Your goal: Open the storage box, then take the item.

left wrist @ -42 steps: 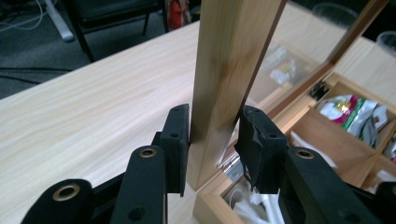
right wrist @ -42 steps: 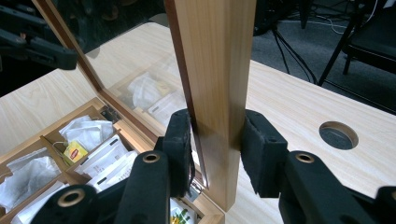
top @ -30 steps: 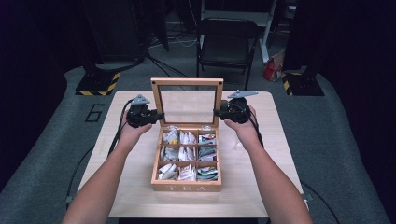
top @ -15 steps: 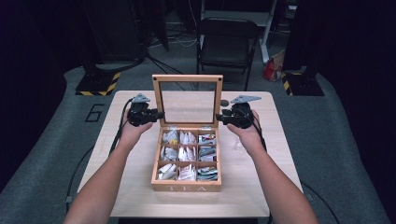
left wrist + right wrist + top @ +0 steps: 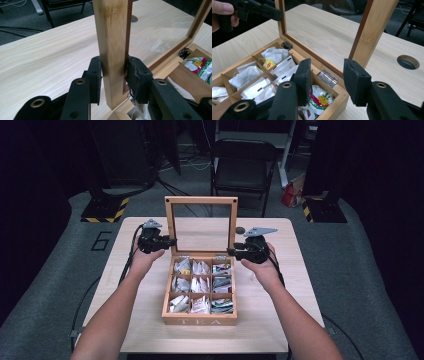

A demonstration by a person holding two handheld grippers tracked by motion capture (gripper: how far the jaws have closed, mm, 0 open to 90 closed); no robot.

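Observation:
A wooden tea box marked TEA stands open at the middle of the table, its compartments full of tea bags. Its glass-paned lid stands nearly upright at the back. My left gripper is shut on the lid's left side rail, one pad on each face of the wood. My right gripper is open just in front of the lid's right rail, over the box's back right corner, with nothing between its jaws. The right gripper view also shows the left gripper on the far rail.
The box sits on a light wooden table with a round cable hole behind the lid on the right. A black folding chair stands beyond the far edge. Cables trail off the table's left side.
The lid has swung up from a backward tilt to nearly upright. My right gripper has come off the lid's right rail and dropped towards the box; the left has kept its hold.

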